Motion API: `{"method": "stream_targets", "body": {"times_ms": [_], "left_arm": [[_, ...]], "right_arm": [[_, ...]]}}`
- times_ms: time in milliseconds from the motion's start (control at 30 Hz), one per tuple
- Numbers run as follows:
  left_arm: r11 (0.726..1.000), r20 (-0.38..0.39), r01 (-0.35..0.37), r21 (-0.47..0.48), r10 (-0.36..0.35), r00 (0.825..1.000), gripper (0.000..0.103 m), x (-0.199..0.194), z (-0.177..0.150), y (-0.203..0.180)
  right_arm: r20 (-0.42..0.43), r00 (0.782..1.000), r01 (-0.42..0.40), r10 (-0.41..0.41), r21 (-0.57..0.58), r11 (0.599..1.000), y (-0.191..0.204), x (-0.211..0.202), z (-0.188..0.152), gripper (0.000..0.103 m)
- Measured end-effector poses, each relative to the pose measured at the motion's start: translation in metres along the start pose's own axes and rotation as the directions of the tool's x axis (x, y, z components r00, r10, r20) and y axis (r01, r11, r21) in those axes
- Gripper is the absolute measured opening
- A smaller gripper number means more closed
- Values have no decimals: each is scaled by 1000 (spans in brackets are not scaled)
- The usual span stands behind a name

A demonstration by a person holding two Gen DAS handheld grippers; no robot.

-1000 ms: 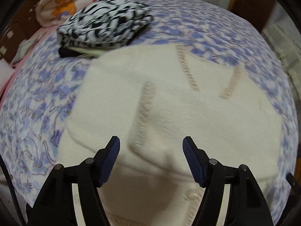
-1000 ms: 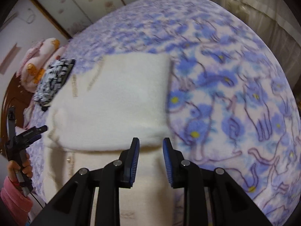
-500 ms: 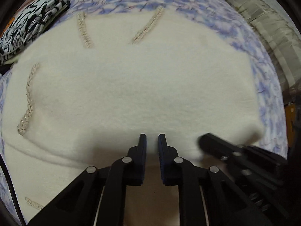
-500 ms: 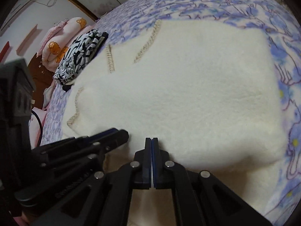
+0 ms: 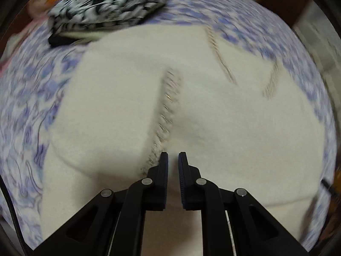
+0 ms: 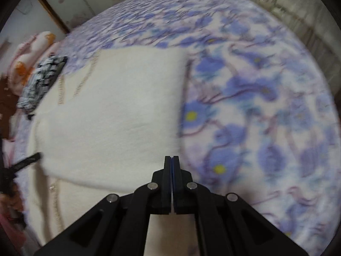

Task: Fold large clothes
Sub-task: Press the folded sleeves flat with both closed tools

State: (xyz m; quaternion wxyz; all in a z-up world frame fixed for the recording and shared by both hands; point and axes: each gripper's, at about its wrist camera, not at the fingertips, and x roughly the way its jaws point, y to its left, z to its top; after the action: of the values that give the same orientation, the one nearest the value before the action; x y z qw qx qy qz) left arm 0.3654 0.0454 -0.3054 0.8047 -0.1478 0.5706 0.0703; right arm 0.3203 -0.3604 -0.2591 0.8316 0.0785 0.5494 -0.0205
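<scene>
Your cream garment [image 5: 213,115] lies spread over the blue-flowered bedspread [image 5: 27,111], folded over on itself, and it is the anchor for everything else here. Off its far-left corner you have a folded black-and-white patterned garment [image 5: 106,2], touching or just overlapping the cream edge; beyond that, a pink and orange bundle [image 6: 27,61] sits further out to the left. On the cream fabric itself, three lines of tan stitching run across the upper layer, one [image 5: 166,115] leading straight down to your left gripper [image 5: 173,155]. That gripper sits at the near fold with its jaws drawn narrow, a slim gap between the blue pads; whether fabric is pinched there you cannot tell. At the garment's near-right corner your right gripper [image 6: 171,160] has its jaws pressed fully together, just at the edge of the folded layer, and any cloth in the pinch is not visible.
</scene>
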Motion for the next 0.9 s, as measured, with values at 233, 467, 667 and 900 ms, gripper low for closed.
{"method": "stream_targets", "body": {"times_ms": [233,467,667,900], "left_arm": [[986,17,151,67,-153,988,9,-11,36,-66],[961,-58,240,134,-234,970,9,38,34,-163],[969,-78,236,76,-230,970,7,65,32,-164],[973,-38,229,15,-229,973,6,59,46,-123]], "right_arm": [[143,963,-232,228,12,973,38,-7,54,0],[99,923,-371,373,-32,928,104,50,76,0],[39,934,-352,355,-80,933,121,85,73,0],[114,968,-225,225,-6,974,58,78,96,0]]}}
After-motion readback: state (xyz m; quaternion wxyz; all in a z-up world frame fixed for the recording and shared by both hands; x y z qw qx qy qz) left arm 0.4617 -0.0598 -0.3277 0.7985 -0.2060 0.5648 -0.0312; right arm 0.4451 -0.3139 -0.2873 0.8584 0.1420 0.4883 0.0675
